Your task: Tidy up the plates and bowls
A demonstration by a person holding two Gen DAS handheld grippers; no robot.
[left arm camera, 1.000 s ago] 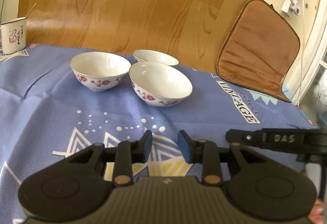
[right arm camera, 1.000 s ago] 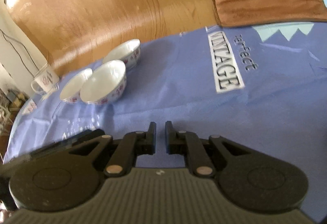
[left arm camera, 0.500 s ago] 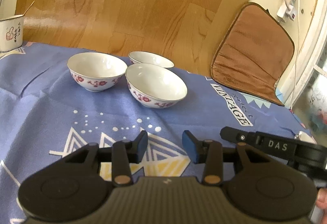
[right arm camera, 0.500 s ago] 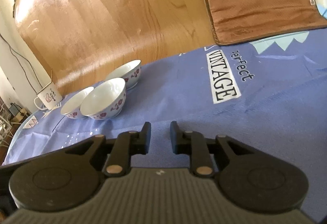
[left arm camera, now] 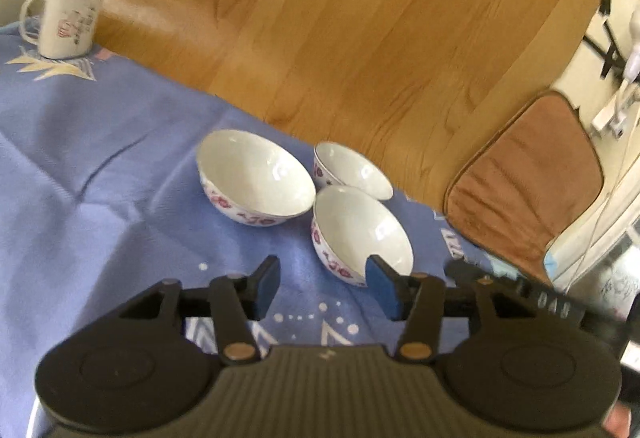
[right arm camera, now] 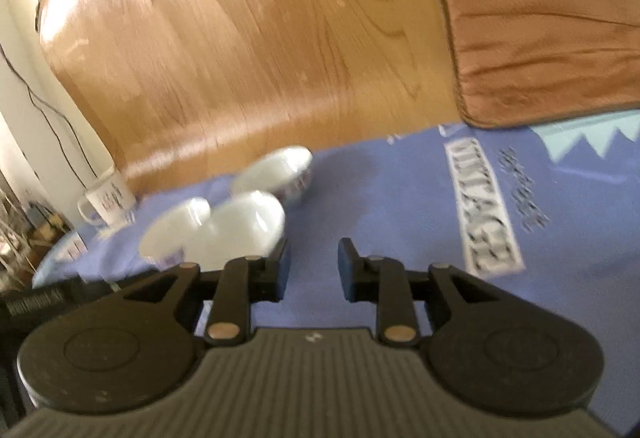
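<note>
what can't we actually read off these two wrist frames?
- Right wrist view: motion blur smears the three bowls and the print on the mug.
- Left wrist view: the left claw has one fingertip covering part of the nearest bowl.
- Left wrist view: mug contents hidden by its wall; only a stick shows.
- Plates: none visible in either view.
- Right claw: open, nothing between its jaws.

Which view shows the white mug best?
The left wrist view: the white mug stands sharp at the cloth's far corner, handle and printed side visible, something thin leaning inside. The right wrist view shows it blurred, at the left edge beyond the bowls.
</note>
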